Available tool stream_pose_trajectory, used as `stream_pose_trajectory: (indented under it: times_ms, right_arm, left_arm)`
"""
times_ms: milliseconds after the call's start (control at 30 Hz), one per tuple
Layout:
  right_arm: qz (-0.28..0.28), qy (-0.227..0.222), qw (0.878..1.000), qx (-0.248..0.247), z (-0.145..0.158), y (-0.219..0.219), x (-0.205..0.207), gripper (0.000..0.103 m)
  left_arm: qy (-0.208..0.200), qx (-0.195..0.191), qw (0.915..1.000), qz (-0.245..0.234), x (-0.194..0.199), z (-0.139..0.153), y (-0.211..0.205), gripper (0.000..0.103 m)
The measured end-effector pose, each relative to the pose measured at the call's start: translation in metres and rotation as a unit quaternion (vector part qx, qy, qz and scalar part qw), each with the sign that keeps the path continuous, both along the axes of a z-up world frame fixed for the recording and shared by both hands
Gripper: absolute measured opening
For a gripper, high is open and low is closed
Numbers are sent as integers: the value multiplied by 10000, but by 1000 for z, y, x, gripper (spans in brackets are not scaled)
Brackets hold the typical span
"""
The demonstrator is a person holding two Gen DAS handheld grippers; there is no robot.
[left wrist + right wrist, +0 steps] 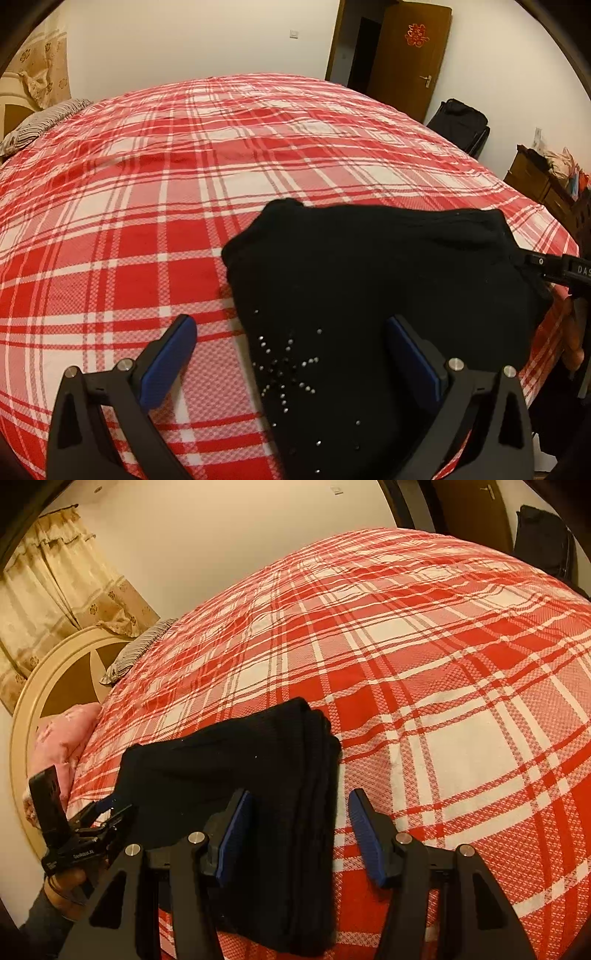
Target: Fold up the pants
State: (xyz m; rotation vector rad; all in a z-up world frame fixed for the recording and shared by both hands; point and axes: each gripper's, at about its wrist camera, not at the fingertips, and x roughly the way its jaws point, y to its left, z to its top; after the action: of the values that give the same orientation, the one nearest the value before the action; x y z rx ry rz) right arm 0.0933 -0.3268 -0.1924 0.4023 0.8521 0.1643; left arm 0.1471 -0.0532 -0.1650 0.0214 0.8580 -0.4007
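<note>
The black pants (pixel 369 273) lie folded into a thick stack near the front edge of the bed, a star of small studs (pixel 288 365) facing up. My left gripper (pixel 291 325) hangs over their left part, open wide, both blue pads clear of the cloth. In the right wrist view the layered right edge of the pants (pixel 317 775) runs between the fingers of my right gripper (pixel 300 797), which is open, its pads not pressing the cloth. The right gripper (pixel 543 266) shows at the stack's right edge, the left gripper (pixel 103 816) at its left.
A red and white plaid bedspread (pixel 166 192) covers the whole bed. A striped pillow (pixel 140 646) and a pink pillow (pixel 62 738) lie by the round headboard (pixel 33 701). A brown door (pixel 406 59), a black bag (pixel 458 122) and a cluttered dresser (pixel 543 177) stand beyond the bed.
</note>
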Motion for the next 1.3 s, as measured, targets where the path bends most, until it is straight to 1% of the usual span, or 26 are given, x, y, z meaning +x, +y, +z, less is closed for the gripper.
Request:
stream_pose_trajectory:
  times_ms: [133, 200, 267, 367, 500, 600, 700, 800, 833, 867, 900, 933, 967, 1000, 1100, 1167, 1233, 1300]
  right_arm:
    - [97, 74, 9999, -99, -1, 2, -2, 57]
    - [154, 101, 9998, -21, 0, 1, -2, 57]
    - [292, 134, 9994, 147, 0, 3, -4, 52]
    - [270, 147, 9995, 96, -2, 3, -4, 50]
    - [175, 165, 9993, 282, -5, -4, -2, 45]
    - [149, 189, 9994, 259, -9, -2, 0, 45]
    - [181, 128, 9995, 217, -5, 0, -3, 44]
    - [167, 174, 9987, 452, -11, -7, 1, 42]
    - [149, 204, 9981, 563, -12, -10, 2, 41]
    - [146, 202, 9981, 563, -11, -9, 2, 41]
    - [185, 172, 9986, 464, -9, -5, 0, 41]
    - [226, 150, 9989, 385, -9, -2, 0, 41]
    - [260, 140, 9991, 294, -11, 1, 0, 41]
    - [259, 138, 9990, 330, -13, 0, 1, 41]
    - [217, 145, 9979, 585, -16, -7, 3, 41]
    - [205, 63, 9985, 498, -14, -4, 0, 41]
    - [205, -17, 9988, 443, -11, -1, -3, 41]
    - [247, -82, 9982, 539, -10, -2, -5, 41]
  left_arm:
    - [5, -5, 10000, -21, 0, 0, 0, 103]
    - [-1, -16, 10000, -35, 1, -1, 0, 103]
    - [1, -15, 10000, -41, 2, -1, 1, 103]
    - [18, -33, 10000, -85, 1, -1, 2, 103]
    - [17, -95, 9999, -132, 3, -2, 3, 103]
    - [1, -103, 9998, -145, 5, -3, 3, 103]
    - [19, -99, 9998, -159, 9, -4, 0, 103]
    - [14, -66, 9997, -244, 9, -3, -1, 103]
    - [-6, -90, 9996, -276, 8, -3, 0, 103]
    - [-1, -148, 9995, -291, 8, -4, 1, 103]
    - [-5, -179, 9993, -320, 7, -3, 1, 100]
    - [-8, -194, 9992, -357, 6, -2, 1, 94]
    - [-13, -231, 9988, -432, 5, -1, 0, 90]
    - [-13, -272, 9982, -529, 4, 0, -2, 84]
    - [-22, -304, 9978, -583, 5, -1, -5, 84]
    - [0, -384, 9974, -608, 6, -1, -3, 84]
    - [25, -415, 9973, -611, 5, 0, -2, 81]
    - [66, -466, 9971, -596, 5, 1, 0, 77]
